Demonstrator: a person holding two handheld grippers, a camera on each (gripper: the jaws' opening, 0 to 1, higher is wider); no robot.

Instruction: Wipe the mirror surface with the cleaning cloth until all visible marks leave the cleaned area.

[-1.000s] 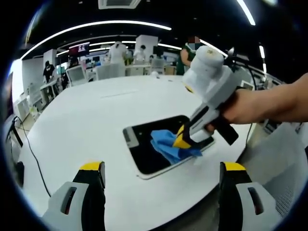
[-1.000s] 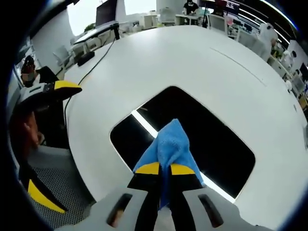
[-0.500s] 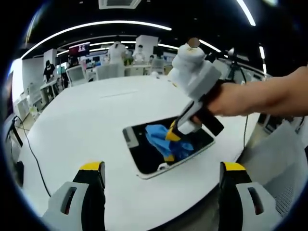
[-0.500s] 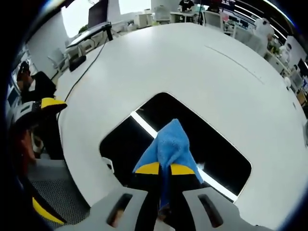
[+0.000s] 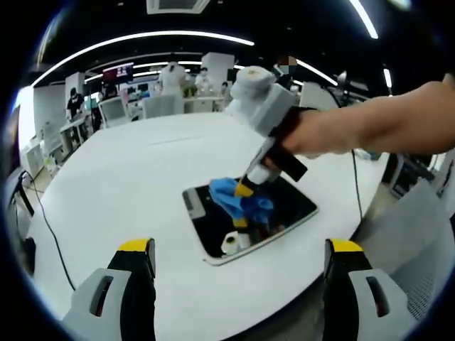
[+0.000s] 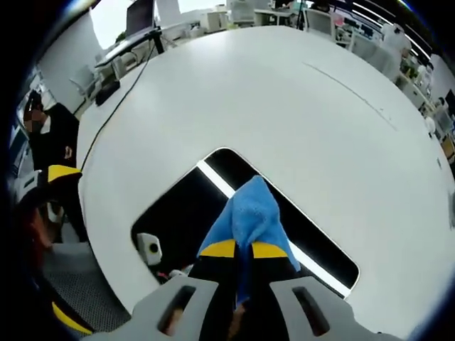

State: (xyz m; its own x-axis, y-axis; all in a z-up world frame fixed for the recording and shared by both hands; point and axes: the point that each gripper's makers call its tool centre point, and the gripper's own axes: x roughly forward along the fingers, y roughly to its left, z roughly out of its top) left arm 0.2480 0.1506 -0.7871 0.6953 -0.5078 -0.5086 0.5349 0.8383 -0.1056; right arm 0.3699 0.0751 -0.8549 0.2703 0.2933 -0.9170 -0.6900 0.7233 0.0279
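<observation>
Blue cloth [image 6: 249, 213] pinched in right gripper [image 6: 242, 250] fingers, pressed on mirror [image 6: 178, 213]

Bright overhead strips, fisheye-warped edges

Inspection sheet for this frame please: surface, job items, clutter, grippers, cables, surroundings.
Surface: round white table, bare around the mirror.
Job's things: mirror lies flat near the table edge; blue cleaning cloth pressed on its glass.
Clutter: nothing seen on the table.
Grippers: right gripper shut on the cleaning cloth; left gripper open, holding nothing, short of the mirror.
Cables: a dark cable crosses the table's edge.
Surroundings: open office with desks, monitors, ceiling light strips and people in the background.
</observation>
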